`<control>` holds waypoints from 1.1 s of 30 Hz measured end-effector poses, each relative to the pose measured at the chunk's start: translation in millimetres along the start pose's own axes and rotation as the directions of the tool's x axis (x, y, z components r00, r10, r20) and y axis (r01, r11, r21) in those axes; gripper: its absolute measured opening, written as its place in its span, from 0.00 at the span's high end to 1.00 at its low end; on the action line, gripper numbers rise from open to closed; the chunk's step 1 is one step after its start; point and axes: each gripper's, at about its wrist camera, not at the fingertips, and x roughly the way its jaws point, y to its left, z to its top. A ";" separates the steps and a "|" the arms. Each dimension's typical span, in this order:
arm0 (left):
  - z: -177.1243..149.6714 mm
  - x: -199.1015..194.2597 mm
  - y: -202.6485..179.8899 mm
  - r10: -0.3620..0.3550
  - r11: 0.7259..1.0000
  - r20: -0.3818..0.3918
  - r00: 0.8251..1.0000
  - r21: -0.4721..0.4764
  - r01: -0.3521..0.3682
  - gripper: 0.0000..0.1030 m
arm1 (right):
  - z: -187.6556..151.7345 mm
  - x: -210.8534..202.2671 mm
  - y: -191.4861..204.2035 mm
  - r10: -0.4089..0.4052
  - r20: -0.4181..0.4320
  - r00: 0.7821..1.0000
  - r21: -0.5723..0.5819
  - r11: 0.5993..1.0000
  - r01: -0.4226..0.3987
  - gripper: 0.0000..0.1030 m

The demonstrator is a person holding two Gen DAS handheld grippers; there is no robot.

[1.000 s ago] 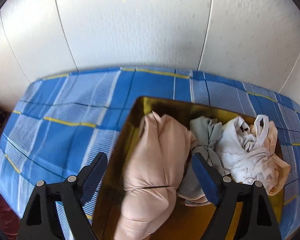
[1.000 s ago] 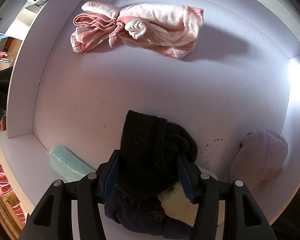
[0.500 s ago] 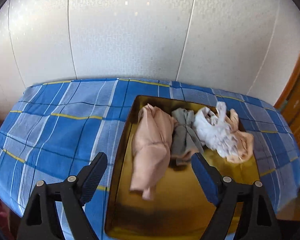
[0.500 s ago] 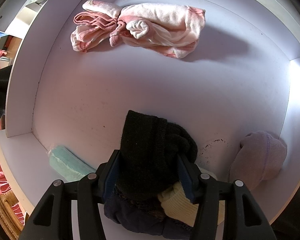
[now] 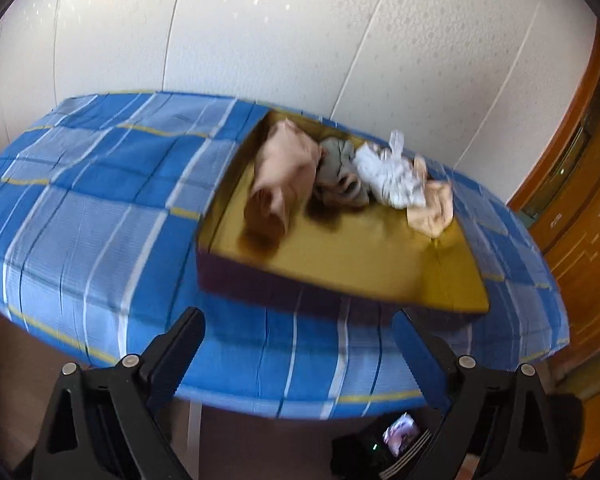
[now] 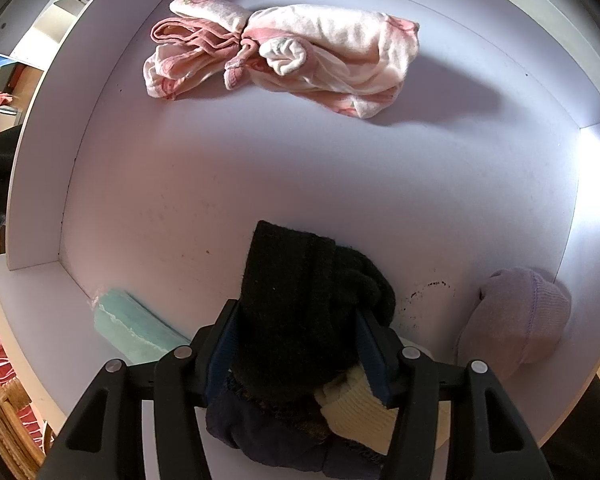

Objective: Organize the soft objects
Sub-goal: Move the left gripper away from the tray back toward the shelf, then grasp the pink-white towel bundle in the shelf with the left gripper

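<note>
Already we have pink clothes (image 6: 284,56) shelved; our right gripper (image 6: 296,344) clamps a black knit (image 6: 300,304), left gripper (image 5: 300,344) opening empty, tray (image 5: 340,252) clothes left.

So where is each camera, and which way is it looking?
Left wrist: sits on the left gripper, looking slantwise down at a gold tray of clothes on a blue checked cloth; its own two fingers show, jaws opening, nothing between them.
Right wrist: sits on the right gripper, looking straight down into a white compartment; its fingers clamp a black knit item.
Shared: nothing; each sees only its own gripper.
</note>
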 end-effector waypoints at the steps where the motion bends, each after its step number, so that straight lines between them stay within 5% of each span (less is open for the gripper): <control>1: -11.6 2.3 -1.5 0.011 1.000 -0.014 1.000 0.005 -0.011 0.07 | -0.2 0.3 1.0 -0.002 0.000 1.000 -0.002 1.000 0.002 0.44; 8: -86.5 43.2 2.0 0.042 0.998 -0.197 0.979 -0.038 -0.050 0.07 | -4.1 1.7 4.7 -0.011 0.003 1.000 -0.015 1.000 0.011 0.44; 15: -136.8 106.2 3.6 0.117 0.992 -0.438 0.891 0.012 -0.124 0.07 | -5.1 0.2 1.5 -0.003 -0.001 1.000 -0.004 1.000 0.003 0.47; 26: -181.4 176.8 3.8 0.286 0.955 -0.552 0.783 0.235 -0.184 0.07 | -11.2 -1.7 -22.8 0.016 -0.020 1.000 0.101 0.995 -0.014 0.48; 29: -188.7 191.9 -10.5 0.351 0.915 -0.513 0.784 0.365 -0.171 0.07 | -15.7 -2.7 -31.8 0.015 -0.034 0.999 0.142 0.990 -0.010 0.48; 33: -194.2 211.2 -38.4 0.459 0.779 -0.357 0.814 0.602 -0.176 0.07 | -21.6 -3.2 -46.0 0.042 -0.029 0.999 0.198 0.980 -0.035 0.48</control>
